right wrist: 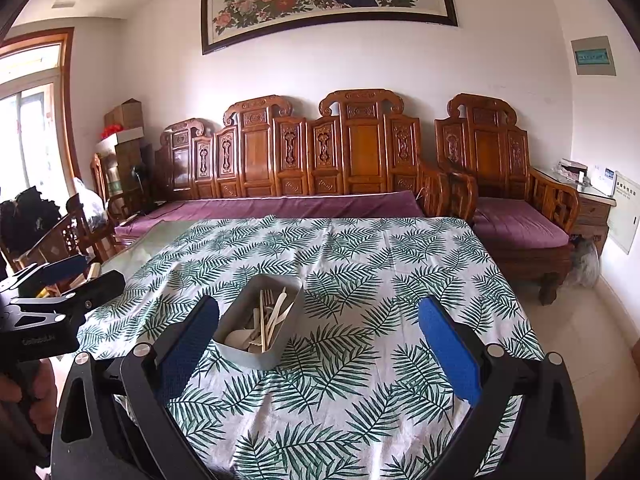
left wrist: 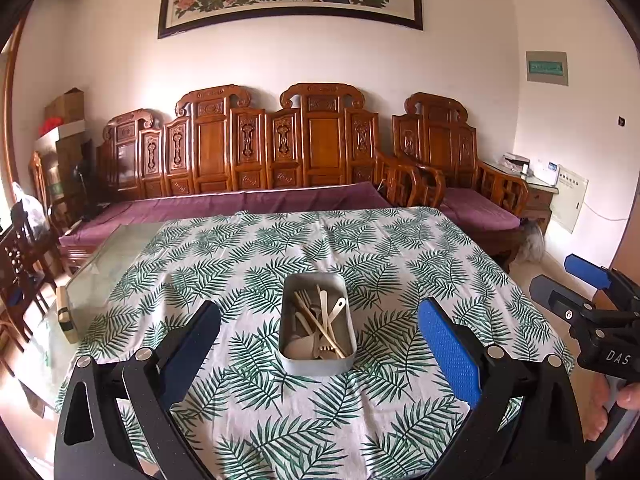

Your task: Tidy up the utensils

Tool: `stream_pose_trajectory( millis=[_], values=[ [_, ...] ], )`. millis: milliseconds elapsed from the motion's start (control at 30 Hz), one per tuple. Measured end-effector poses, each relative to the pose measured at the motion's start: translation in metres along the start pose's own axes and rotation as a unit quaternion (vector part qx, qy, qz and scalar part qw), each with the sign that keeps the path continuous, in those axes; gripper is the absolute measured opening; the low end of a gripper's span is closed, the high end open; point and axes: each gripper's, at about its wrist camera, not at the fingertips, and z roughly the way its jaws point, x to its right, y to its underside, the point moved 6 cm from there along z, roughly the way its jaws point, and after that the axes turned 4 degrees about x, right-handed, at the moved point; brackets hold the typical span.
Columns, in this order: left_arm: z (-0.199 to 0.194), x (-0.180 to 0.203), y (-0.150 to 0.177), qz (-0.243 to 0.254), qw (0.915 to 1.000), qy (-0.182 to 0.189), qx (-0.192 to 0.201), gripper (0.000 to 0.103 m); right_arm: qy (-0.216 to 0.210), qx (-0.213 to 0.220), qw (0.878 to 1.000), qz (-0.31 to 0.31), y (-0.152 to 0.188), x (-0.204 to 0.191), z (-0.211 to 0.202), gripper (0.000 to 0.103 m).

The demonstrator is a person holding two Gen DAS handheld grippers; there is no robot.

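Left gripper: black frame with blue pads, hovering over the table, fingers spread wide, gripping nothing.
Right gripper: same build, also hovering with fingers wide apart, empty.
Grey rectangular metal tin: sitting on the white cloth with green fern print, between the left gripper's fingers in its view, near the right gripper's left finger in the right view.
Pale wooden utensils: lying jumbled inside the tin; forks, spoons, sticks overlapping, exact count hard to tell.
Person's hand: showing at the frame edge, mostly cut off.
Carved wooden bench with purple cushion: standing behind the table.
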Motion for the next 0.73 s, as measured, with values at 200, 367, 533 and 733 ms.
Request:
stream_pose_trajectory(
  millis=[200,367,533,733],
  values=[
    [-0.0002,0.0001,0.0005,0.0,1.0,0.001,0.0,0.095,0.0,0.0,1.0,0.0,0.0,0.0003,0.0,0.1],
    [-0.0005,-0.0001,0.001,-0.001,1.0,0.002,0.0,0.095,0.001,0.001,1.0,0.0,0.0008,0.0009,0.0008,0.1],
    [0.0007,-0.0005,0.0016,-0.004,1.0,0.002,-0.001,0.095,0.0,0.001,1.0,0.002,0.0023,0.0014,0.0006,0.1],
    [0.0011,-0.0006,0.003,-0.004,1.0,0.003,-0.002,0.095,0.0,0.0,1.0,0.003,0.0052,0.0022,0.0013,0.1]
  ],
)
